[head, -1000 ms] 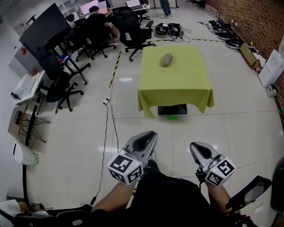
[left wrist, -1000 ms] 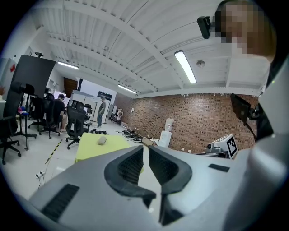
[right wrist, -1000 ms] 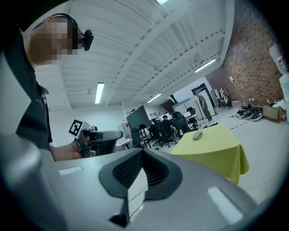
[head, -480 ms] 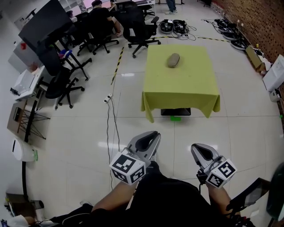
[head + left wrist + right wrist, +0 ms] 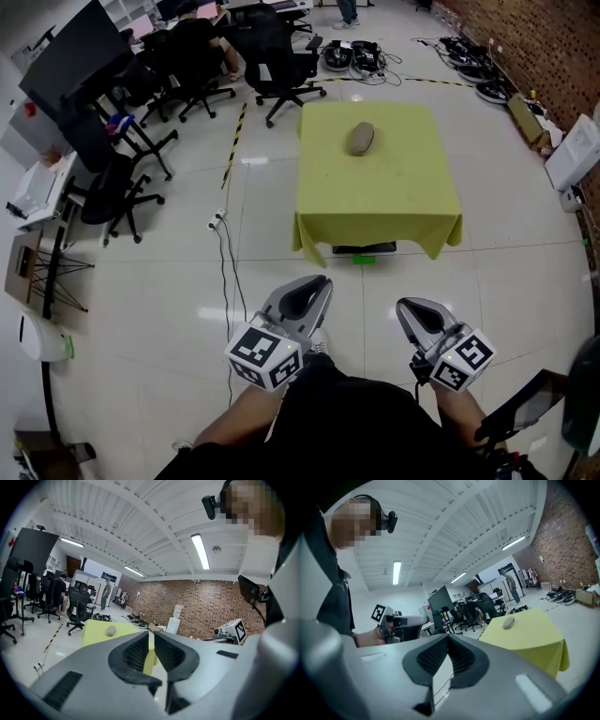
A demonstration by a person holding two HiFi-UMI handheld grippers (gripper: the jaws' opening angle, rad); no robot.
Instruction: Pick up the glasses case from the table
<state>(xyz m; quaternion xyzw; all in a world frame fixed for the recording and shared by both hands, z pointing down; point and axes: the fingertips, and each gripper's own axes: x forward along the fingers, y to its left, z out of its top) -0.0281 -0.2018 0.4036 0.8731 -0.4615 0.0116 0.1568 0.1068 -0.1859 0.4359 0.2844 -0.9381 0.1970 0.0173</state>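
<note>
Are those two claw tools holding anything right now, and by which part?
Nothing. The left gripper and the right gripper are both shut and empty; the glasses case lies on the table ahead, away from both.

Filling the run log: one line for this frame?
stage: before reach | glasses case: on table, untouched | left gripper: shut, empty | right gripper: shut, empty | both short of table

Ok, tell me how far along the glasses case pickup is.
Nothing is done yet: the glasses case lies on the yellow-green table, untouched. In hand: only the approach; the left gripper and right gripper are held well short of the table, fingers shut and empty. Left: reach the table, open one gripper, close on the case, lift it.
</note>
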